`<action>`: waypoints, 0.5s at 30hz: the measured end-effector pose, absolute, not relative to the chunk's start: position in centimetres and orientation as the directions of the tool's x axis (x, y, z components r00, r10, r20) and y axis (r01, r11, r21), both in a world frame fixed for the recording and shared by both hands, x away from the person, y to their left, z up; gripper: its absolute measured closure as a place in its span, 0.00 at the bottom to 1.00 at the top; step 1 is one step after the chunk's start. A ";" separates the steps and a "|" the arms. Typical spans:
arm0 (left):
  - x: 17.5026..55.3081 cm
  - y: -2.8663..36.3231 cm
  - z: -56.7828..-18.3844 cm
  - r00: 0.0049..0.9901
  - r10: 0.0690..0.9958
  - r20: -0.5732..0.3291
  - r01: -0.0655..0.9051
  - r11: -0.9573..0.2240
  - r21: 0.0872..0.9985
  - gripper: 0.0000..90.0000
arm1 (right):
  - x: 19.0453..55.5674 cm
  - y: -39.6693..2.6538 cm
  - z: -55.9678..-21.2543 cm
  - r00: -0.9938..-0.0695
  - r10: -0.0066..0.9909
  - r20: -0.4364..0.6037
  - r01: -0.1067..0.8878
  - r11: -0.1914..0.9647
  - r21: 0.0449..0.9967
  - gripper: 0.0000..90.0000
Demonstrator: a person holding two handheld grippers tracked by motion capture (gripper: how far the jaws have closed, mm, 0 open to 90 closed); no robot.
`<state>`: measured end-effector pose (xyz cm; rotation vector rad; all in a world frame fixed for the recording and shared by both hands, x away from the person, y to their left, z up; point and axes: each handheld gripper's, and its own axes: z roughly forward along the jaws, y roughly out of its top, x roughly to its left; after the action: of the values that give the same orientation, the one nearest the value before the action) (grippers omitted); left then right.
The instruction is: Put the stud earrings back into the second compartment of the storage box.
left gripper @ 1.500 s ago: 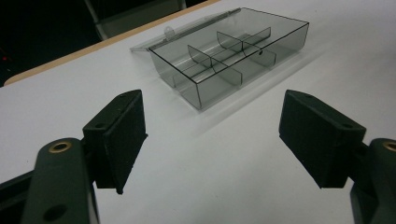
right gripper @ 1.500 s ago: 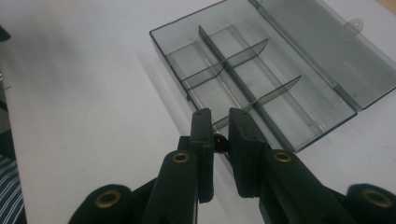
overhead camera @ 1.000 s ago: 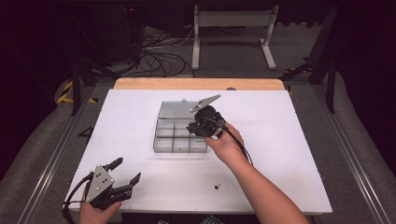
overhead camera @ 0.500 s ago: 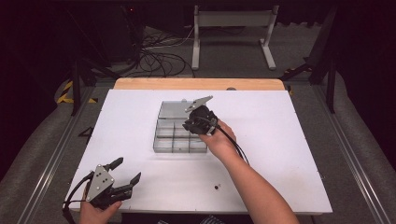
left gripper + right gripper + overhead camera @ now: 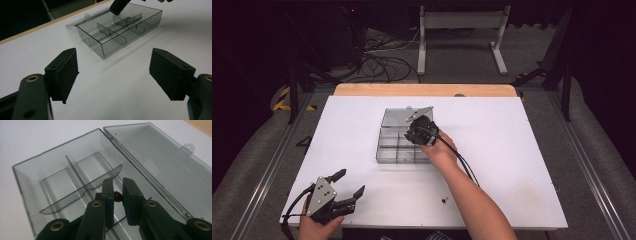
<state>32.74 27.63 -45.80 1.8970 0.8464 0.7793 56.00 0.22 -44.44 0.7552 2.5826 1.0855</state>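
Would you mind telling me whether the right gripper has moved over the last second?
Yes. The right gripper has shifted leftward and slightly nearer the person, further over the compartment box, carrying a small dark red bead.

High cam overhead, far; both claw cams close, sharing divided box [image 5: 398, 145].

Left gripper [image 5: 113, 72] jaws spread wide, nothing between them, hovering low over the white table [image 5: 120, 95]. Ahead sits a smoky clear plastic organizer box [image 5: 120, 32] with internal dividers [image 5: 107, 30], lid [image 5: 87, 18] folded open flat behind it (far side). A black jaw tip of the other gripper [image 5: 119, 6] dips in at the box's far edge. Table's wooden edge strip [image 5: 37, 26] runs along the back.
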 end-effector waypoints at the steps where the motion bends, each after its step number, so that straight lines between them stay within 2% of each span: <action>1: 32.7 27.6 -45.8 0.569 0.803 0.177 0.243 -0.370 0.897 0.26 | 56.1 0.2 -44.6 -0.834 0.552 -0.017 0.375 0.589 0.716 0.89; 13: 32.8 27.6 -45.9 0.568 0.805 0.173 0.249 -0.369 0.896 0.26 | 56.6 0.4 -45.5 -0.817 0.577 -0.011 0.399 0.578 0.712 0.89; 15: 32.9 27.6 -45.9 0.567 0.804 0.178 0.249 -0.373 0.894 0.26 | 56.5 0.4 -45.4 -0.819 0.574 -0.014 0.393 0.578 0.715 0.82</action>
<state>32.88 27.63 -45.87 1.9025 0.8518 0.7796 56.54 0.38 -45.43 0.8021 2.5660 1.0741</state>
